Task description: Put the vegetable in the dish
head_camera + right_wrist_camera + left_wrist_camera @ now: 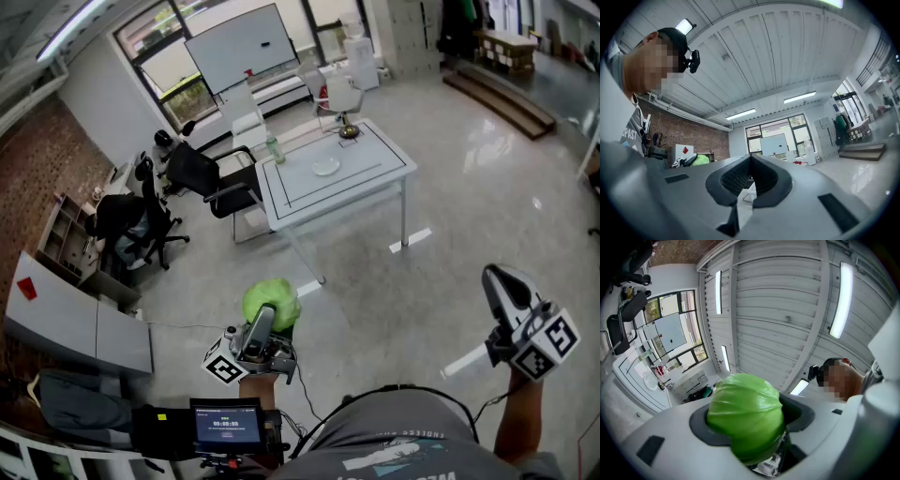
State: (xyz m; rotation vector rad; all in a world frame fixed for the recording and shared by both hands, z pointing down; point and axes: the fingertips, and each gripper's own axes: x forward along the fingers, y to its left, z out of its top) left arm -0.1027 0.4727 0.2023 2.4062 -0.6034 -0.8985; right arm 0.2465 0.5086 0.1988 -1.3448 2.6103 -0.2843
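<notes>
Broadly, a pale glossy floor (pixel 450 187) fills most of the head view, and a white rectangular table (pixel 291 187) stands on it toward the far side of the room. Behind the table a whiteboard (pixel 242 44) stands in front of the windows, and two black office chairs (pixel 211 178) stand at the table's left. Close to the camera, the left gripper (pixel 260 330) is held up over the floor, tilted so that its own view takes in the ceiling. Its jaws are spread wide and clamp the vegetable (pixel 272 302), a round, bright green, leafy head that bulges out between the dark pads. The right gripper (pixel 506 289) is held out at the right edge of the head view, roughly level. Its jaws are brought together at the tips, with nothing between them. The vegetable is therefore in the air, well apart from the table. On the tabletop the dish (pixel 325 167), small, round and pale, sits near the middle, with a small bottle (pixel 275 150) at the table's left edge.
</notes>
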